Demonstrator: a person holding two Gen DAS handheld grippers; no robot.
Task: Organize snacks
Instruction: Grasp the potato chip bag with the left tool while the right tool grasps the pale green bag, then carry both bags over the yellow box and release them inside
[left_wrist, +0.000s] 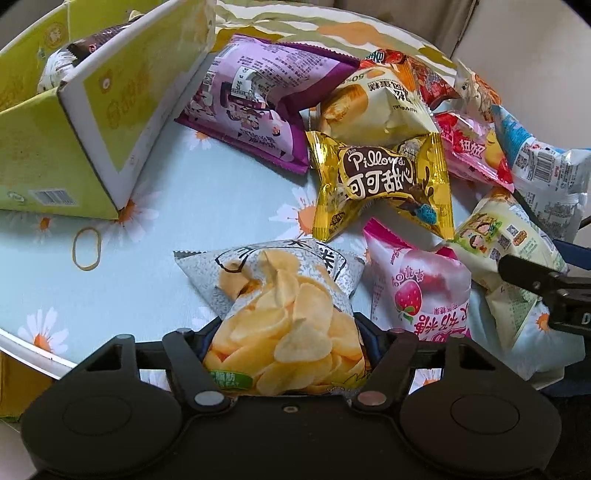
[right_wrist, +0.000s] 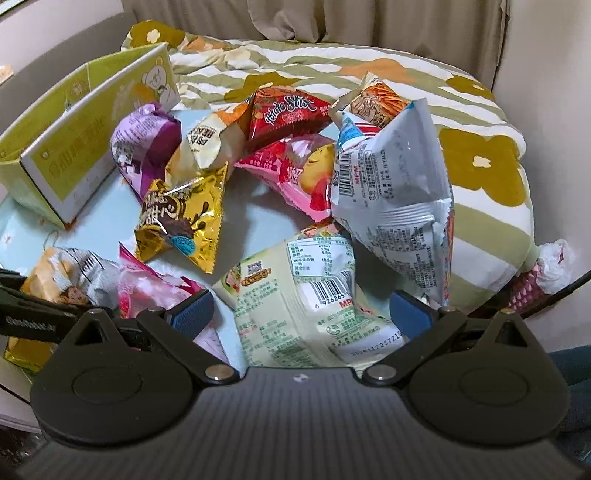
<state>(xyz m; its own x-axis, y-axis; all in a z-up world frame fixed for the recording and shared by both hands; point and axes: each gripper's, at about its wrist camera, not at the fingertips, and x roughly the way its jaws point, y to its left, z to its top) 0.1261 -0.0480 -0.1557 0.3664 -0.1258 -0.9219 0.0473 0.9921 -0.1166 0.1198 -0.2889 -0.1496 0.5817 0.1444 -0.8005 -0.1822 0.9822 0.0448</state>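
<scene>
A silver potato-chip bag (left_wrist: 280, 306) lies on the daisy-print tablecloth (left_wrist: 147, 280), and my left gripper (left_wrist: 286, 343) is shut on its near end, one finger against each side. The right wrist view shows that bag (right_wrist: 62, 273) at the far left. My right gripper (right_wrist: 301, 312) stands open, its blue pads (right_wrist: 192, 310) on either side of a pale green snack bag (right_wrist: 295, 295) without pressing it. The same bag (left_wrist: 495, 236) lies right of the chips. A yellow-green cardboard box (left_wrist: 110, 110) at the upper left holds a few packets.
A heap of snacks fills the middle and right: a gold Pillows packet (left_wrist: 380, 181), a purple pack (left_wrist: 258, 103), a pink strawberry pack (left_wrist: 417, 295) and a white-blue bag (right_wrist: 391, 184). A rubber band (left_wrist: 86, 248) lies near the box. A floral quilt (right_wrist: 480, 166) is bunched behind.
</scene>
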